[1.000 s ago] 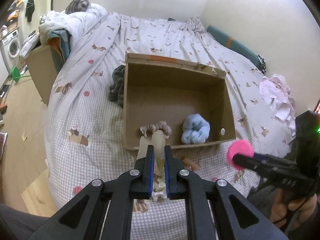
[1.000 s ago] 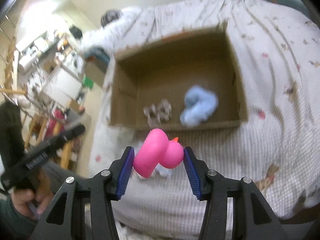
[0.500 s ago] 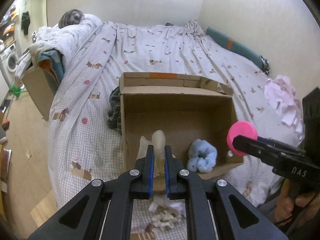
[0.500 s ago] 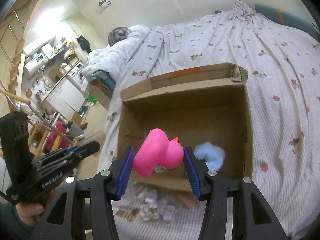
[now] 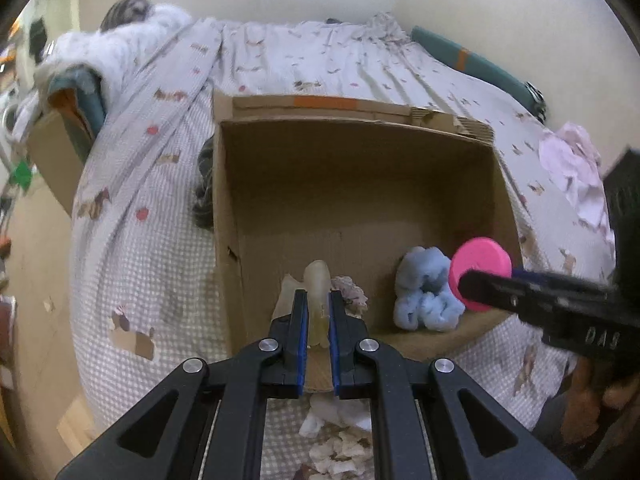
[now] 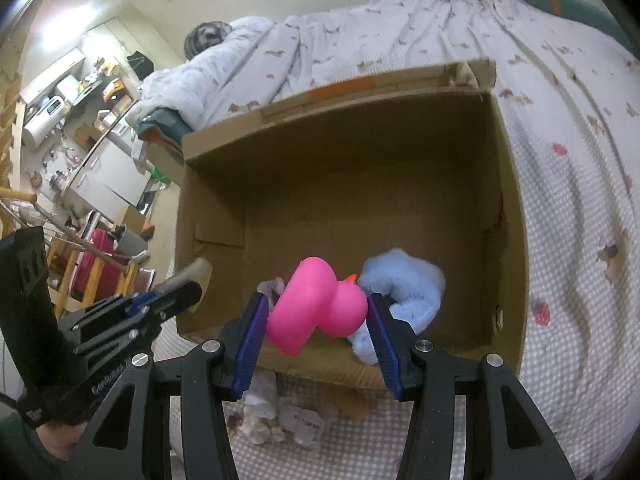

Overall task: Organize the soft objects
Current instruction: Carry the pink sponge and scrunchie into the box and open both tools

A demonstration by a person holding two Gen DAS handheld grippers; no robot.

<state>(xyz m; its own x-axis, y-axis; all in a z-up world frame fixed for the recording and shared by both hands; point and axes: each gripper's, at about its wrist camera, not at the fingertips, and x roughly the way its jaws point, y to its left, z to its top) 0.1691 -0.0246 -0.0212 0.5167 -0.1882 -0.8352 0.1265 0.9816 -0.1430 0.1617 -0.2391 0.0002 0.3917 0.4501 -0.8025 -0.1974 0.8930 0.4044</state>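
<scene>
My left jaws [image 5: 318, 312] are clamped tight on a pale, translucent soft toy [image 5: 317, 280], its shape hard to make out. My right jaws [image 6: 318, 320] squeeze a pink rubber duck [image 6: 316, 306]. Both hang over the near rim of the cardboard box [image 5: 224, 200] on the bed [image 5: 140, 260]. Two things already lie inside against the near wall: a fluffy blue scrunchie [image 5: 426, 292] at four o'clock from the pale toy, and a beige scrunchie [image 5: 352, 290] just at its three o'clock. Neither of my pieces is in yet, so two drops remain. Crumpled scraps [image 6: 280, 416] lie on the bed at six o'clock, outside the box.
</scene>
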